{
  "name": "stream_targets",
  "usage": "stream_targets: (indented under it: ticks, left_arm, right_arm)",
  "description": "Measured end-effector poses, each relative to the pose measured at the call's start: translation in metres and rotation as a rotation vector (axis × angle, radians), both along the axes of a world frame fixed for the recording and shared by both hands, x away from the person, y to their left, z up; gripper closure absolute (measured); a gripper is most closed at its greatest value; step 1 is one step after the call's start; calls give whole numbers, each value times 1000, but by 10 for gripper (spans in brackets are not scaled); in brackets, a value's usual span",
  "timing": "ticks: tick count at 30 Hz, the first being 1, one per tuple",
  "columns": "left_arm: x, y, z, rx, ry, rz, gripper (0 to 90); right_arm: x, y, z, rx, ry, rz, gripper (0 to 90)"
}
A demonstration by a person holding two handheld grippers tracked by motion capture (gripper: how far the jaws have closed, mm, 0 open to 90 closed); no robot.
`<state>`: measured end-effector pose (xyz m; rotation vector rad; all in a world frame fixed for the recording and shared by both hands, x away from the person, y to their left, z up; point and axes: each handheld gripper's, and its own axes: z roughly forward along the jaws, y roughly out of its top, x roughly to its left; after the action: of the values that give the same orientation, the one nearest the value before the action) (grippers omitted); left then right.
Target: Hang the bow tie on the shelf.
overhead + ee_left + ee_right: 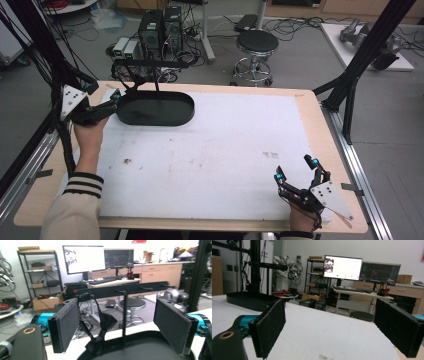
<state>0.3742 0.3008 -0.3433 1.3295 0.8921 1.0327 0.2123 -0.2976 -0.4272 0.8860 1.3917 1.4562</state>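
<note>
A black oval tray [172,109] sits at the table's back left, and a black rack with a peg-studded crossbar [150,63] rises from it. A black strap [100,337] hangs from the left end of the crossbar [130,290] down toward the tray. My left gripper [114,99] hovers at the tray's left end, pointing at it, with its jaws open and nothing between the pads [67,322]. Near the front right corner my right gripper [295,169] stands open and empty above the white mat [215,150]. The right gripper view shows the tray [249,300] far off to the left.
A round stool [256,45] and computer towers [160,27] stand on the floor behind the table. Black frame struts rise at the table's right [360,60] and left [30,40]. Cables trail by the left arm.
</note>
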Motion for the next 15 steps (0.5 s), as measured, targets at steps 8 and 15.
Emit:
stream_targets:
  ticks: [8, 15]
  left_arm:
    - [-60, 13, -1, -18, -10, -4, 164]
    - [-106, 12, -16, -20, 27, -24, 135]
  right_arm:
    - [1, -7, 3, 49, 18, -53, 99]
    - [0, -10, 10, 71, 20, -84, 99]
